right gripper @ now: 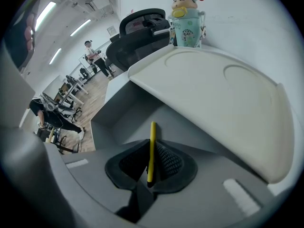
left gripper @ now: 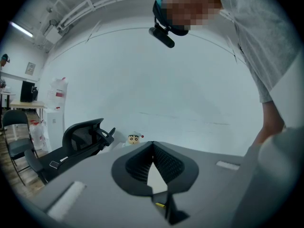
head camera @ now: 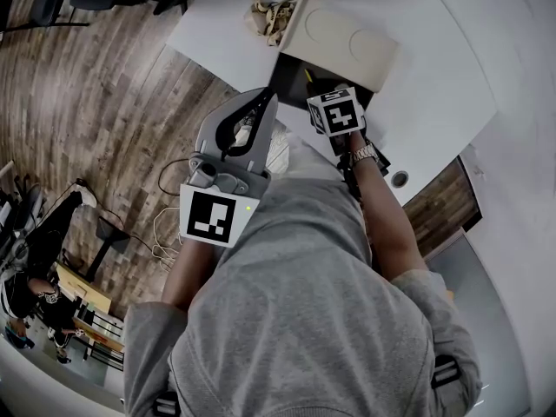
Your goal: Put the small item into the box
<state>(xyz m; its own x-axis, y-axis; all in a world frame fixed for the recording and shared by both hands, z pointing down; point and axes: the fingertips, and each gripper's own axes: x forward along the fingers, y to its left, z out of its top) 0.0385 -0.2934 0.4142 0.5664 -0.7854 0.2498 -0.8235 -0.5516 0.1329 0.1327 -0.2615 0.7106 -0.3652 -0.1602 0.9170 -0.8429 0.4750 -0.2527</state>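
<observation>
A thin yellow stick (right gripper: 151,148) stands upright between the jaws of my right gripper (right gripper: 151,161), which is shut on it. In the head view that gripper (head camera: 323,94) hangs at the dark opening of the box (head camera: 294,75), and the stick (head camera: 309,76) shows as a yellow sliver over the opening. The box's cream lid (right gripper: 213,91) is swung open behind it, and its grey inner wall (right gripper: 128,120) lies just ahead of the stick. My left gripper (left gripper: 153,145) is raised off the table and points at a white wall. Its fingertips (head camera: 265,99) meet with nothing held.
A cartoon-figure cup (right gripper: 187,19) stands beyond the lid, beside a black office chair (right gripper: 142,25). A patterned strap (head camera: 282,5) lies on the white table (head camera: 434,68) behind the box. Wooden floor (head camera: 104,102) lies to the left, where people stand among desks in the distance.
</observation>
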